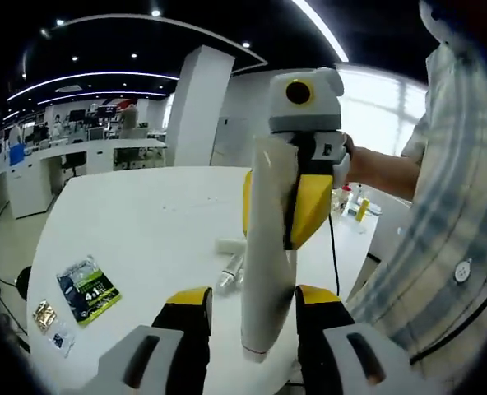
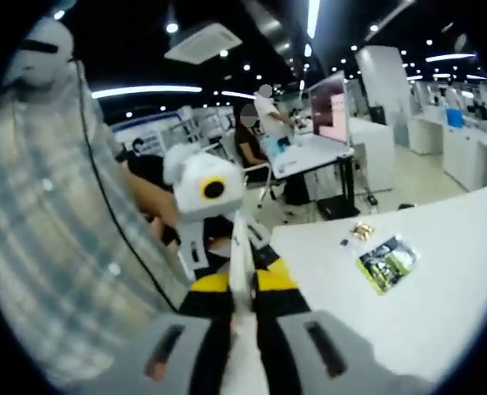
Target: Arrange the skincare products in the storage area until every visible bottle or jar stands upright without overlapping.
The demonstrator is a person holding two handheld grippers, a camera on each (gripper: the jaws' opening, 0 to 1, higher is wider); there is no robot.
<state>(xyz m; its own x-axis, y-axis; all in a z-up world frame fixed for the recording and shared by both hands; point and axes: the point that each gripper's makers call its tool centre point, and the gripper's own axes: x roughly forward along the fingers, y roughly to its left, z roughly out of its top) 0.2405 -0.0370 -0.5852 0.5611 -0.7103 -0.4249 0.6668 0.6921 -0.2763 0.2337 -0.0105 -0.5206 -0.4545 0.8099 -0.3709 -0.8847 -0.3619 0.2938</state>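
- Left gripper: jaws stand apart with a long white tube between them; contact is unclear.
- Right gripper: jaws pressed on the same tube, which both grippers hold above the white desk.
- On the desk past the tube lie a small bottle and a white piece.
- A green packet and small sachets lie near the desk edge.
- A person's plaid shirt is at the side.

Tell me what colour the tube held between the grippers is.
White or off-white; the tube shows best in the left gripper view, held between the jaws.
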